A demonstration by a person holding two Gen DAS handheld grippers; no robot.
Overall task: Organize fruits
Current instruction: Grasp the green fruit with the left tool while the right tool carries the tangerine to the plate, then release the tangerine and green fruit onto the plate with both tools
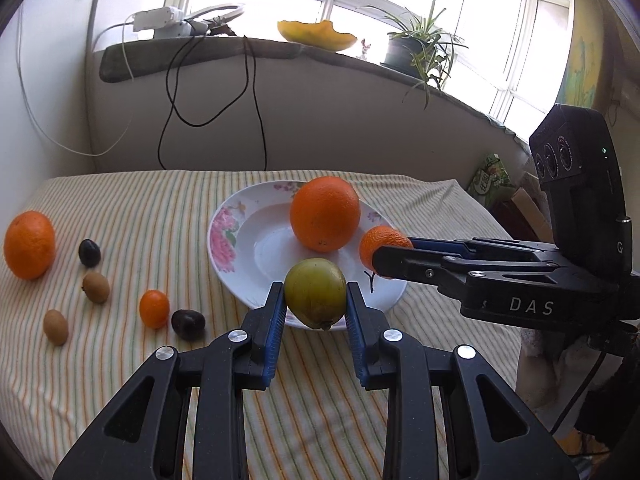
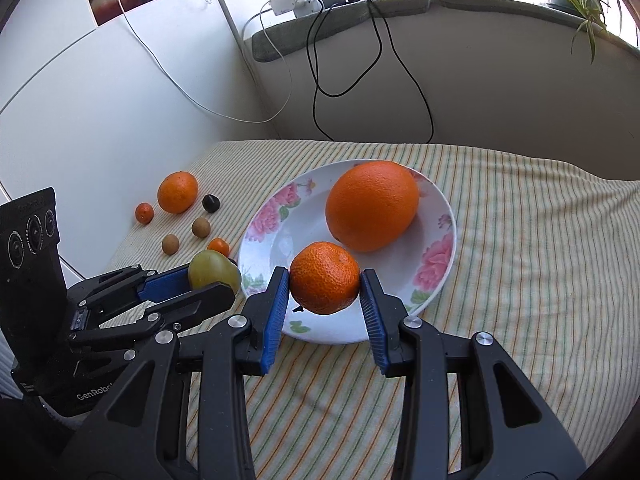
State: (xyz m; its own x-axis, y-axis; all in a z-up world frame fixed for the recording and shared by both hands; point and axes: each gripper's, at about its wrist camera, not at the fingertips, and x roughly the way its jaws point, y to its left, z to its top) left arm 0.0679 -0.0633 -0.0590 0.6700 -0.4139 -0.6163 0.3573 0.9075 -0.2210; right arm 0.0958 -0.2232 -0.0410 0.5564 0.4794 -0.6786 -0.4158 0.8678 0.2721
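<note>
My left gripper (image 1: 316, 300) is shut on a green-yellow round fruit (image 1: 315, 293), held above the near rim of the flowered white plate (image 1: 236, 236). My right gripper (image 2: 325, 285) is shut on a small mandarin (image 2: 325, 276) over the plate's (image 2: 436, 264) near edge. A large orange (image 1: 325, 213) lies in the plate, also plain in the right wrist view (image 2: 372, 205). In the left wrist view the right gripper (image 1: 390, 258) comes in from the right with the mandarin (image 1: 380, 244). In the right wrist view the left gripper (image 2: 200, 280) shows at the left with the green fruit (image 2: 214, 270).
Left of the plate on the striped cloth (image 1: 120, 360) lie an orange (image 1: 29, 245), a kumquat (image 1: 154, 308), two kiwis (image 1: 96, 287) (image 1: 56, 326) and two dark fruits (image 1: 89, 253) (image 1: 188, 323). Cables (image 1: 176, 92) hang from the windowsill, where a potted plant (image 1: 416, 48) stands.
</note>
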